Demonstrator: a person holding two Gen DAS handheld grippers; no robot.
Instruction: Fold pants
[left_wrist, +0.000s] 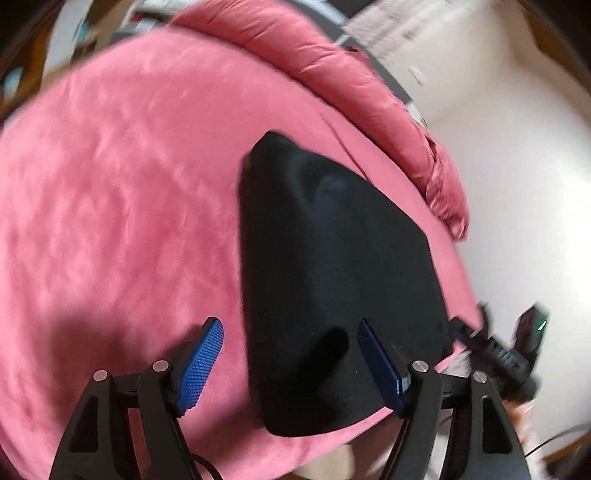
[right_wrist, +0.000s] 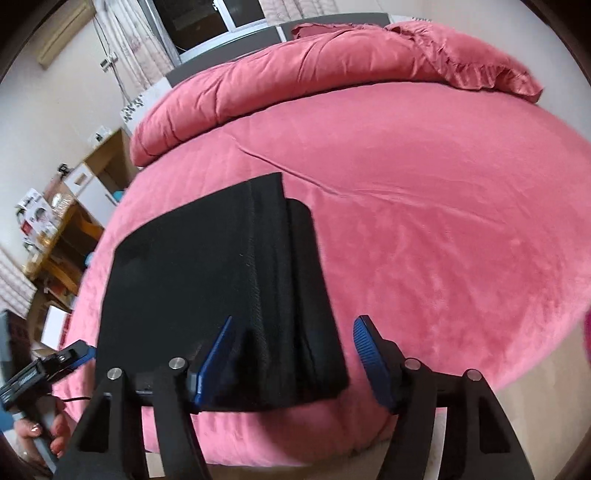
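Pants: one black pair (right_wrist: 221, 295), matte cloth folded into a thick rectangular stack, lying near the front edge of the bed.
Bed: pink plush cover (right_wrist: 424, 221), soft and faintly creased; wide bare space to the pants' right.
Duvet: one pink roll (right_wrist: 295, 74) along the far edge.
Left gripper (left_wrist: 290, 365): jaws wide, blue ribbed pads clear of the cloth.
Right gripper (right_wrist: 291, 360): jaws apart, pads not pressing the pants.

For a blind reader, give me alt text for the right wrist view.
Folded black pants lie on a pink bed, with the open right gripper hovering over their near edge. The left gripper shows at lower left.
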